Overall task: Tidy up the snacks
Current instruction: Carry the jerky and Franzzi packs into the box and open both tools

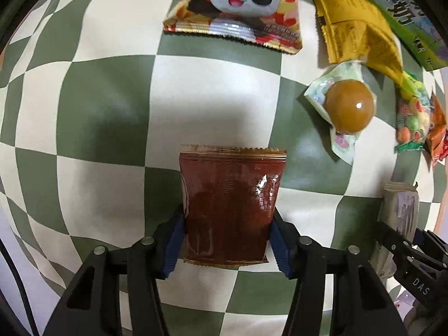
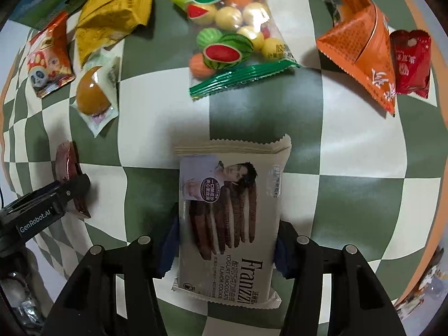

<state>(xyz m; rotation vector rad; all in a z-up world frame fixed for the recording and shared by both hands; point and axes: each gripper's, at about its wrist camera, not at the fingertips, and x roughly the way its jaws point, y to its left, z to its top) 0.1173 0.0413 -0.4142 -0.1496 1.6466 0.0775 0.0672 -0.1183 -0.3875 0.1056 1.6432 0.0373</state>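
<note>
My left gripper is shut on a dark red-brown snack packet, held above the green-and-white checkered cloth. My right gripper is shut on a beige Franzzi cookie packet, also above the cloth. The right gripper and its packet show at the right edge of the left wrist view. The left gripper with the red-brown packet shows at the left of the right wrist view.
On the cloth lie a panda snack bag, a yellow packet, a sealed brown egg-like snack, a fruit-candy bag, an orange triangular bag and a small red packet. A green box lies at the back.
</note>
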